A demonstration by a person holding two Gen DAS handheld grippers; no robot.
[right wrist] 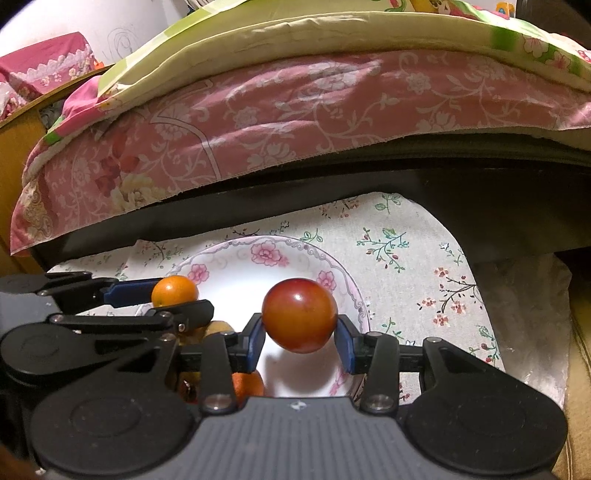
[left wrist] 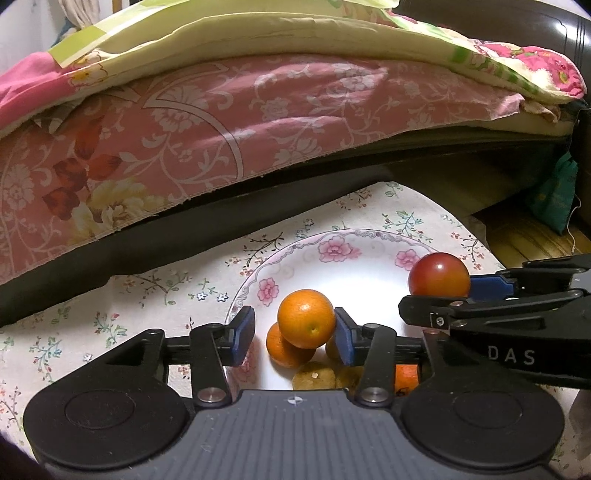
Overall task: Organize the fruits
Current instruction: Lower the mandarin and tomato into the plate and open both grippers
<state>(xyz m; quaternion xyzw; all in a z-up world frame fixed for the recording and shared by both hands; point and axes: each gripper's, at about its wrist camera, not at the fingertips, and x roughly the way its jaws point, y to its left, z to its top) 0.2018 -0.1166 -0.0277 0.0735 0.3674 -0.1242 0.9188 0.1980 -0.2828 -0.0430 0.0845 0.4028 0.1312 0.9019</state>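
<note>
Ridged grey housing: nearest the lens in both wrist views, grooved plastic with two round black discs either side.
Left tool (left wrist: 291, 334): mine, jaws wide; the small orange (left wrist: 306, 318) touches the right blue pad, with a gap to the left pad, so I cannot tell if it is truly gripped.
Right tool (right wrist: 300, 341): mine, closed on the red tomato (right wrist: 299, 320), both blue pads against its sides.
Writing: "DAS" in pale letters on the right tool's black body, seen from the left wrist.
Small orange: round, dimpled peel, bright, poised over the plate (left wrist: 369, 266).
Red tomato: smooth, glossy, dark red shading to orange, held above the plate's white centre.
Other fruit: second orange (left wrist: 286, 350) and a dull yellow-brown fruit (left wrist: 314, 376) lying in the plate beneath my left tool.
Plate: glazed white ceramic, pink flowers and scrollwork round the rim.
Worktop: covered by a floral tablecloth (right wrist: 406, 258), pale woven fabric with sprigs.
Bed: behind, dark frame, pink patterned sheet (left wrist: 258, 122) under a yellow-green quilt (left wrist: 295, 33).
</note>
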